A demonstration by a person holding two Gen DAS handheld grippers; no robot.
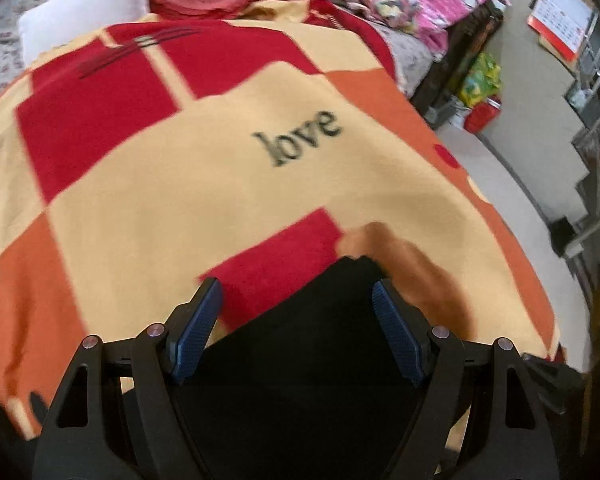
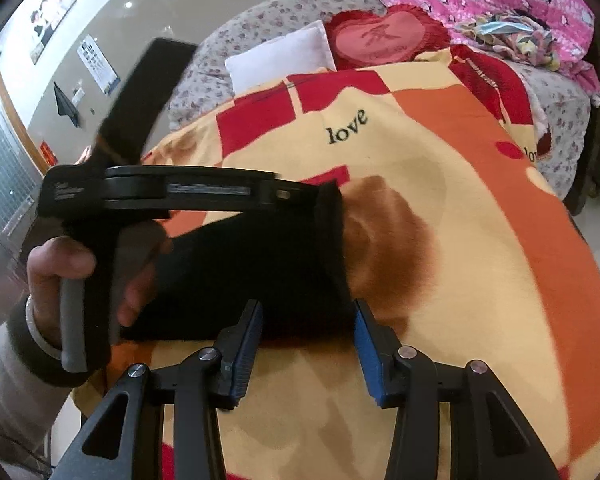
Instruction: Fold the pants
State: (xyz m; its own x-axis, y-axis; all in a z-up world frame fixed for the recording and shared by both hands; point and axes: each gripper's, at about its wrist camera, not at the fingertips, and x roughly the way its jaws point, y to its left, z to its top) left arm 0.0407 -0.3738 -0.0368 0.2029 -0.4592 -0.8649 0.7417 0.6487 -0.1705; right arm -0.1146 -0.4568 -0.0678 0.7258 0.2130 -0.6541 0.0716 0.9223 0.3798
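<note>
The black pants [image 2: 252,276] lie folded in a compact block on the red, orange and yellow "love" blanket [image 2: 440,240]. In the left wrist view the pants [image 1: 300,340] fill the space between and below my left gripper's [image 1: 298,296] open blue fingertips. My right gripper [image 2: 308,320] is open at the pants' near edge, fingers apart and empty. The left gripper's body [image 2: 172,192] shows side-on in the right wrist view, held by a hand over the pants' far edge.
The blanket covers a bed with a white pillow [image 2: 284,56], a red heart cushion [image 2: 384,36] and a pink quilt [image 2: 492,4] at its head. Bags [image 1: 480,88] and a metal rack [image 1: 596,80] stand on the floor at the right.
</note>
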